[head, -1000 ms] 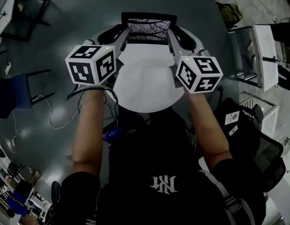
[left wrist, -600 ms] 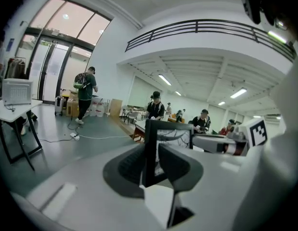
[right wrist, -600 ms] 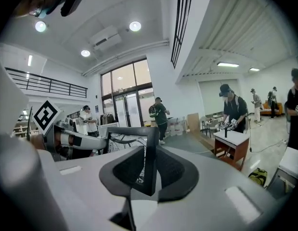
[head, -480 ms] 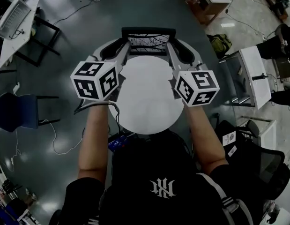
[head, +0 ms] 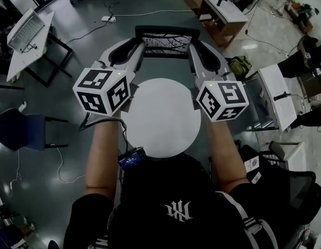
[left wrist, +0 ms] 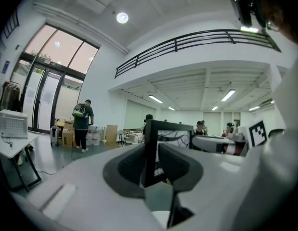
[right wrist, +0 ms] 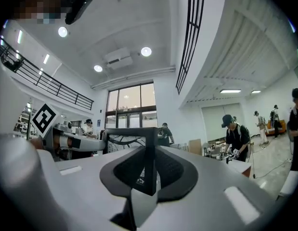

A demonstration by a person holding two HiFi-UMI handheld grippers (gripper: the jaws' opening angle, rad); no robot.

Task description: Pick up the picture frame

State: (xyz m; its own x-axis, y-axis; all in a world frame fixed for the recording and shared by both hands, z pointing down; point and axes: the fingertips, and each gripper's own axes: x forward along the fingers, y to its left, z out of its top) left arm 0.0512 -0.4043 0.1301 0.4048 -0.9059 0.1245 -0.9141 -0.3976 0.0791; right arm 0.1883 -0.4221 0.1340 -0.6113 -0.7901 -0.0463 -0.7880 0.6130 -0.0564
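Clamping picture frame (head: 166, 43) | left hand-held gripper (head: 136, 50) | right hand-held gripper (head: 195, 51), just closing | table (head: 163, 119) below

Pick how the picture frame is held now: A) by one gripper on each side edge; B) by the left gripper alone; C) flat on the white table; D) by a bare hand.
A: the left gripper and the right gripper each clamp a black side edge of the picture frame, the right one's jaws having just closed tighter on it.
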